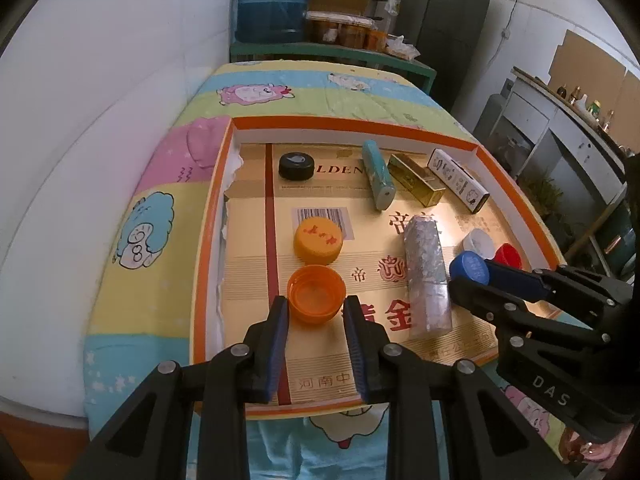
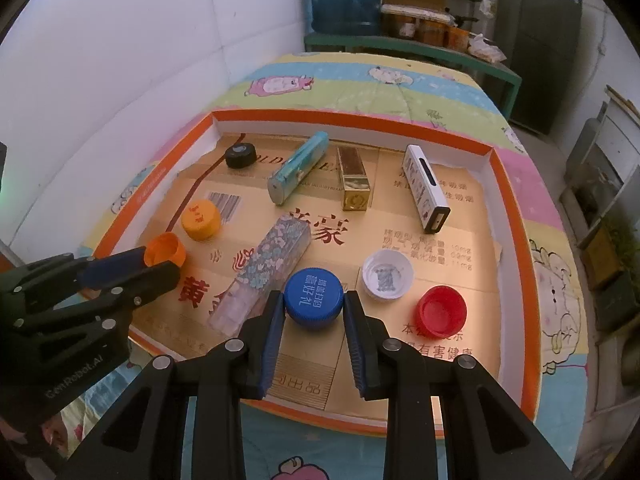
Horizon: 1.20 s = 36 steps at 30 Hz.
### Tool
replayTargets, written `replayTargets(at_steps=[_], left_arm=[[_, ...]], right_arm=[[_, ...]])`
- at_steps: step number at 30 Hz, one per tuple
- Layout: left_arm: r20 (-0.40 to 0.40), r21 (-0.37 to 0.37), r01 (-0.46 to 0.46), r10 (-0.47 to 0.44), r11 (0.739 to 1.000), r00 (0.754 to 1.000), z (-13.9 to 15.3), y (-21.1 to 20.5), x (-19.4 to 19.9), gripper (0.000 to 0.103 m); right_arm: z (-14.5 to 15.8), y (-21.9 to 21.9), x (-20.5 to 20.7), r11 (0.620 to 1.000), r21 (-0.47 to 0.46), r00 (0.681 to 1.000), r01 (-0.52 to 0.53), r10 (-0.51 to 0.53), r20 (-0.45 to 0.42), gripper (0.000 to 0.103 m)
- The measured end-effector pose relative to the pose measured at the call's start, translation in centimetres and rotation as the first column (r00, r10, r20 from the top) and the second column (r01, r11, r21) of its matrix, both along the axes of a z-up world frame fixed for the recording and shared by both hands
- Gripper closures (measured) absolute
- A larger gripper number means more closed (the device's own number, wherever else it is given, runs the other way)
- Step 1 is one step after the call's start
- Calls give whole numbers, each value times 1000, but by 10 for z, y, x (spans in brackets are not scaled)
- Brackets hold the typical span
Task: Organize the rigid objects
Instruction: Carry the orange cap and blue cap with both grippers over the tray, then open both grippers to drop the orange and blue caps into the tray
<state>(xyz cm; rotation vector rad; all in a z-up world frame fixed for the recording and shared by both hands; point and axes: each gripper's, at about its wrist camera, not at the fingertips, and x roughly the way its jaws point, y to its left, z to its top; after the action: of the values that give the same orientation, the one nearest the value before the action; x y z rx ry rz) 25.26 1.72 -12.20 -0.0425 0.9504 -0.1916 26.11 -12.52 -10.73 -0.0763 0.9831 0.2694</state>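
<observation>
Nearest the left wrist camera, the left gripper (image 1: 316, 306) is narrowed around the upturned orange cap (image 1: 316, 294), its blue pads (image 1: 280, 344) against the cap's sides, so it grips the cap. In the right wrist view the right gripper (image 2: 313, 300) is likewise narrowed on the blue cap (image 2: 314, 295), top side up with printed characters, a pad touching each side.

Both caps sit in a shallow orange-rimmed tray (image 2: 516, 216) lined with gold printed cardboard, resting on a cartoon-patterned quilt (image 2: 400, 80). Also in the tray: a yellow-orange cap (image 2: 201, 219) just beyond the orange one, a black cap (image 2: 241, 155) near the far left corner, an upturned white cap (image 2: 387, 274) and an upturned red cap (image 2: 441, 310) to the right of the blue cap. A flower-patterned clear box (image 2: 264, 272) lies between the two grippers. Along the far wall lie a teal case (image 2: 298, 167), a gold box (image 2: 353, 183) and a white box (image 2: 425, 188), each apart from the next.
</observation>
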Motion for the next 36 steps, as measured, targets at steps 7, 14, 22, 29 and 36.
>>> replayTargets(at_steps=[7, 14, 22, 29, 36], left_arm=[[0, 13, -5, 5, 1000, 1000, -2, -1, -1, 74], [0, 30, -3, 3, 1000, 1000, -2, -2, 0, 74], [1, 15, -2, 2, 1000, 1000, -3, -1, 0, 74], [16, 7, 0, 0, 1000, 1000, 0, -1, -1, 51], [37, -5, -15, 15, 1000, 999, 4, 3, -1, 50]], right_arm=[[-3, 2, 1, 1000, -7, 1000, -6, 6, -11, 73], [-6, 3, 2, 1000, -13, 1000, -9, 9, -15, 72], [-8, 5, 2, 999, -25, 1000, -19, 18, -12, 72], [-7, 6, -1, 999, -32, 1000, -26, 26, -6, 70], [-4, 5, -4, 1000, -21, 1000, -19, 19, 3, 65]])
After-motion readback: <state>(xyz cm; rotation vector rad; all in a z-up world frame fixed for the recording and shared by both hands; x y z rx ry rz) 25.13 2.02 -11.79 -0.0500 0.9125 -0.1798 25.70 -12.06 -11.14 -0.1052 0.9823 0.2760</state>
